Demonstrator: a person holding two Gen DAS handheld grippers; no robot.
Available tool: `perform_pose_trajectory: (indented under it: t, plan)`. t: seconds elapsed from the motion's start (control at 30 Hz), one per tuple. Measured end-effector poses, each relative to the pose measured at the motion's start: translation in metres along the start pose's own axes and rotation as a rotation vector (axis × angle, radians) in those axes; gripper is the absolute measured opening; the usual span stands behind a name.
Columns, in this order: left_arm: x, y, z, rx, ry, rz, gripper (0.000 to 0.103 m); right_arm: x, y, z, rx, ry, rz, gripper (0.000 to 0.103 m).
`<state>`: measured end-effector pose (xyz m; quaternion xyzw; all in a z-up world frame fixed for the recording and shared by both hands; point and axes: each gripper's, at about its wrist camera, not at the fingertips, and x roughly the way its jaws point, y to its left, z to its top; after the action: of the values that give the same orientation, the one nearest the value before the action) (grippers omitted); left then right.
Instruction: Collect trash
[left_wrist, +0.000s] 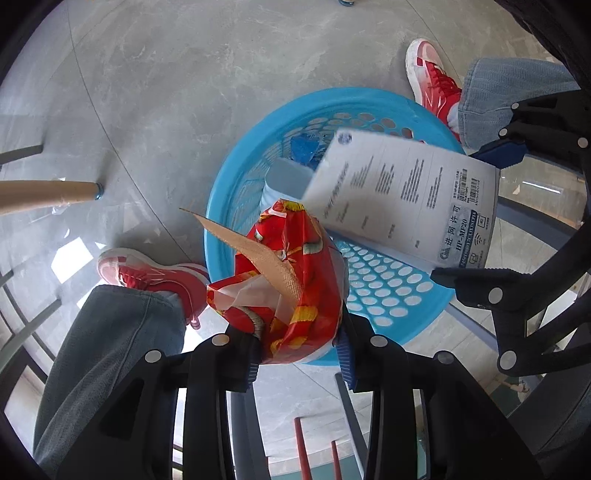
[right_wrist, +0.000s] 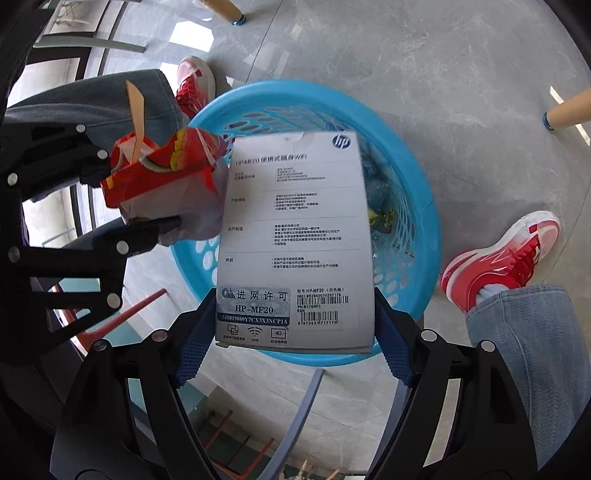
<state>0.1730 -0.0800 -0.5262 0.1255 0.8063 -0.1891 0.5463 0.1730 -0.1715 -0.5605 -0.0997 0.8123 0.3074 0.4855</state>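
Note:
A blue plastic basket (left_wrist: 255, 147) stands on the grey floor; it also shows in the right wrist view (right_wrist: 417, 192) with several wrappers inside. My left gripper (left_wrist: 299, 354) is shut on a red snack wrapper (left_wrist: 306, 266) with a tan strip, held over the basket's near rim. The wrapper also shows in the right wrist view (right_wrist: 166, 166). My right gripper (right_wrist: 295, 347) is shut on a white HP box (right_wrist: 295, 236), held above the basket. The box also shows in the left wrist view (left_wrist: 402, 195).
The person's red shoes (right_wrist: 506, 254) and jeans (right_wrist: 524, 354) stand on both sides of the basket. Wooden table legs (left_wrist: 48, 192) with blue feet stand on the floor. Chair frames and a red frame (left_wrist: 303, 443) lie below.

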Motion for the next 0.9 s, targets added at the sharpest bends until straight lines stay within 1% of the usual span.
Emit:
perform_pose_trajectory:
  t: [0.07,0.17,0.27,0.37,0.53,0.57,0.63,0.7,0.77,0.9]
  plan:
    - [-0.001,-0.002,-0.001,0.007,-0.002,-0.001,0.034,0.002,-0.002,0.0,0.008,0.013,0.007,0.074]
    - [0.0,-0.006,-0.001,0.017,-0.003,-0.006,0.034,0.006,-0.006,-0.002,0.025,0.042,-0.018,0.073]
    - [0.001,-0.006,-0.002,0.02,0.008,-0.003,0.035,0.006,-0.007,-0.004,0.032,0.053,-0.019,0.074]
    - [0.001,-0.008,-0.004,0.038,0.013,0.014,0.037,0.003,-0.008,-0.005,0.037,0.049,-0.029,0.081]
    - [-0.006,-0.009,-0.009,0.051,-0.004,0.024,0.039,-0.005,-0.009,-0.008,0.046,0.028,-0.038,0.082]
    - [-0.009,-0.008,-0.01,0.048,-0.01,0.027,0.042,-0.008,-0.008,-0.009,0.05,0.021,-0.039,0.082]
    - [-0.016,-0.007,-0.013,0.04,-0.032,0.023,0.045,-0.013,-0.007,-0.012,0.055,0.009,-0.043,0.084]
    - [-0.026,-0.007,-0.016,0.036,-0.061,0.025,0.051,-0.019,-0.004,-0.014,0.051,-0.008,-0.056,0.084]
    - [-0.036,-0.008,-0.02,0.032,-0.092,0.027,0.065,-0.027,-0.002,-0.018,0.054,-0.029,-0.063,0.085]
    - [-0.057,-0.011,-0.034,0.025,-0.147,0.038,0.074,-0.044,0.003,-0.03,0.071,-0.074,-0.082,0.086]
